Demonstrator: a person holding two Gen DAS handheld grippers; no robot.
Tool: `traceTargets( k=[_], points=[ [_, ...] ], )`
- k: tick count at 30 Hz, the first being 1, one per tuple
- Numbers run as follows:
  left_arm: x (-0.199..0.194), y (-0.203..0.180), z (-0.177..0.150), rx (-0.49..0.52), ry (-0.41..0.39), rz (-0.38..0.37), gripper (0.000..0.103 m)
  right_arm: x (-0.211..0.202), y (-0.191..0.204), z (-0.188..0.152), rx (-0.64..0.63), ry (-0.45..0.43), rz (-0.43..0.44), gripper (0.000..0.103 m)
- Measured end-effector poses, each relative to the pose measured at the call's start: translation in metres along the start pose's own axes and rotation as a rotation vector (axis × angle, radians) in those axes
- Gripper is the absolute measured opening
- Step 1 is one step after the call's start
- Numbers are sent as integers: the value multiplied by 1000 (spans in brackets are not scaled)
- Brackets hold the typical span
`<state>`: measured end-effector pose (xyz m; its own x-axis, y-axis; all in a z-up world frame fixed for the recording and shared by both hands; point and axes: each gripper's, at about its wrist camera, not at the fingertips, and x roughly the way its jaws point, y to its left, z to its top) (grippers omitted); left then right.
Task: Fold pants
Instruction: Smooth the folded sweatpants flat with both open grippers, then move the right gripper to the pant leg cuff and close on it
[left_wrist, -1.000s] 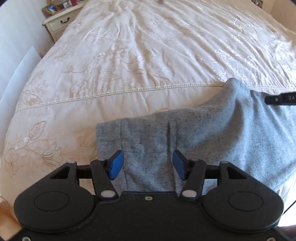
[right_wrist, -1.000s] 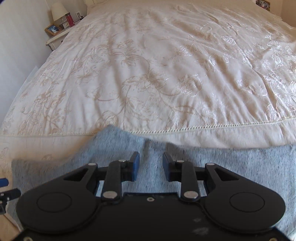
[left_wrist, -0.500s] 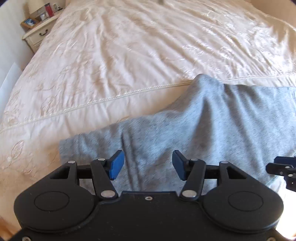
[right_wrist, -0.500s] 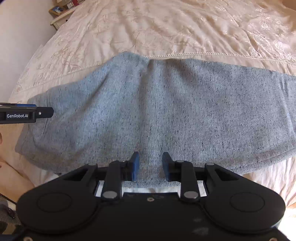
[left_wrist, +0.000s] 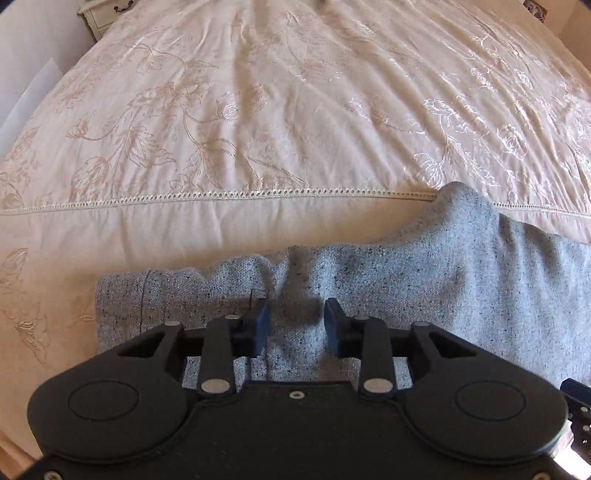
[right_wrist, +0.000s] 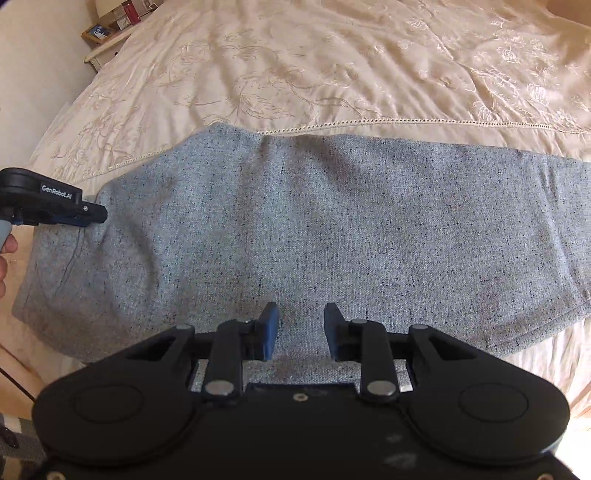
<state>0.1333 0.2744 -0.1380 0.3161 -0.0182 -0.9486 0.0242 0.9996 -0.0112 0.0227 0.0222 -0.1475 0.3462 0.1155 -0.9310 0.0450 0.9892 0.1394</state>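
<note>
Grey speckled pants (right_wrist: 332, 229) lie flat across the near edge of the bed, their waist end to the left. My left gripper (left_wrist: 295, 317) points down onto the waist end (left_wrist: 177, 295). Its jaws are closing, and a raised ridge of grey fabric stands between the blue pads (left_wrist: 262, 325); the pads do not visibly press it. In the right wrist view the left gripper (right_wrist: 92, 216) shows at the pants' left edge, with a hand (right_wrist: 4, 251) behind it. My right gripper (right_wrist: 301, 321) hovers open over the pants' near hem, the cloth flat beneath it.
A cream embroidered bedspread (left_wrist: 295, 129) covers the wide bed beyond the pants, with a lace seam (right_wrist: 406, 122) along their far edge. A white nightstand (right_wrist: 107, 40) stands at the far left by the wall. The bed's near edge drops off just below the pants.
The left gripper's jaws have narrowed and cloth has bunched between them. The right gripper's view pulled back from the bedspread, so the whole pants now show, then shifted slightly.
</note>
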Motion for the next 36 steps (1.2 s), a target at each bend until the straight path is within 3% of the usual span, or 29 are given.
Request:
traceTargets(
  k=[4, 7, 12, 18, 22, 26, 30, 32, 36],
  points=[
    [-15, -21, -28, 38, -4, -26, 53, 11, -20, -13, 16, 105, -29, 29],
    [-21, -37, -47, 57, 17, -22, 53, -8, -37, -15, 19, 55, 29, 29],
    [-29, -75, -58, 45, 38, 3, 53, -36, -82, 4, 16, -132, 68, 31],
    [-38, -152, -52, -15, -3, 74, 53, -22, -192, 21, 57, -111, 5, 33],
    [-34, -213, -51, -24, -3, 68, 54, -16, -285, 5, 122, -32, -91, 33],
    [-25, -272, -52, -11, 29, 38, 54, -41, -362, -9, 213, -22, -127, 33],
    [-25, -322, -50, 42, 33, 18, 54, -80, -430, -12, 363, -137, -106, 33],
    [-27, -340, -48, 72, 27, 11, 54, -91, -455, -4, 378, -191, -131, 34],
    [-25, -370, -43, 134, 33, 11, 54, -84, -493, 17, 422, -190, -122, 38]
  ],
)
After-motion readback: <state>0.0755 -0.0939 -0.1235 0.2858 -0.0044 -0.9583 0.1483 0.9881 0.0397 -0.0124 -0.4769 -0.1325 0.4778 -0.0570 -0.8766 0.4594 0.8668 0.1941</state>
